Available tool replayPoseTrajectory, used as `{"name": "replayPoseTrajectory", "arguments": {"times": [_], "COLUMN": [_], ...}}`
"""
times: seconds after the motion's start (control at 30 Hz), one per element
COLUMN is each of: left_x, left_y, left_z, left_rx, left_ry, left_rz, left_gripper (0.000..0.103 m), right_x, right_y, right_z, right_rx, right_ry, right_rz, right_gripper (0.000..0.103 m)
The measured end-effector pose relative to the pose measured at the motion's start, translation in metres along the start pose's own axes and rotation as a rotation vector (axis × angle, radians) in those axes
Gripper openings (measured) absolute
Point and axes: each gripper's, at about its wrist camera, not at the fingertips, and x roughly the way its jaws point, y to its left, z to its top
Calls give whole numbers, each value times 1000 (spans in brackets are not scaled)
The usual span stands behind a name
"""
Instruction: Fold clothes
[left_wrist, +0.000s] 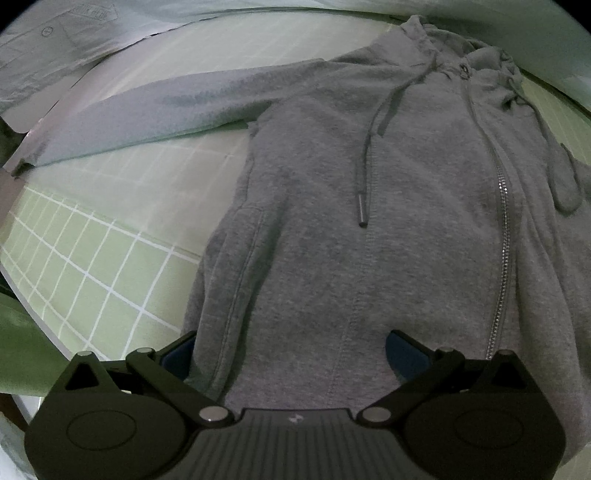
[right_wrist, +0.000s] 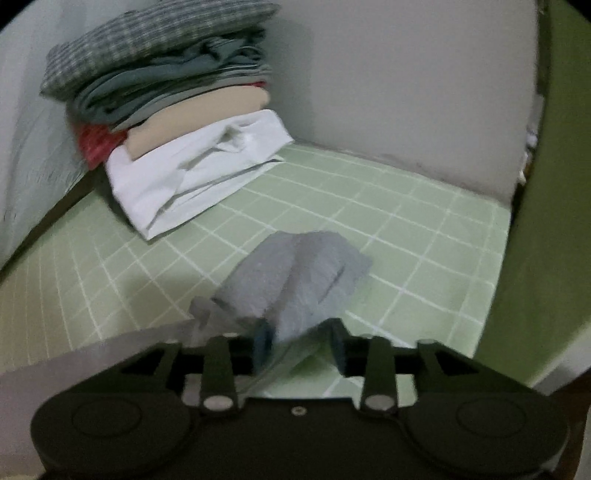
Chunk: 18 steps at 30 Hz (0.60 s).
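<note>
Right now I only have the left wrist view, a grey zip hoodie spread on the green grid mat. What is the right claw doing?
Observer: The right claw has grey fabric bunched between its fingers, probably the hoodie's other sleeve.
Operator: Is it fully shut on it?
Observer: Cannot tell; the view is blurred, and the fingers stand partly apart around the cloth.
Operator: Anything beyond it on the mat?
Observer: Yes, a stack of folded clothes sits in the far left corner against the wall, with a white shirt at the bottom and a checked one on top.
</note>
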Motion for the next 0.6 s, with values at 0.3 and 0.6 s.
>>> {"name": "replayPoseTrajectory", "arguments": {"times": [0.3, 0.6], "left_x": [1, -4], "left_y": [3, 14], "left_z": [-2, -2], "left_rx": [-9, 13], "left_ry": [-9, -28], "left_rz": [-28, -74], "left_gripper": [103, 103], "right_x": [-19, -51], "right_y": [7, 54], "right_z": [-6, -21], "right_rx": [8, -141], "right_ry": [-16, -15], "right_rz": [27, 81], "right_gripper": [16, 65]}}
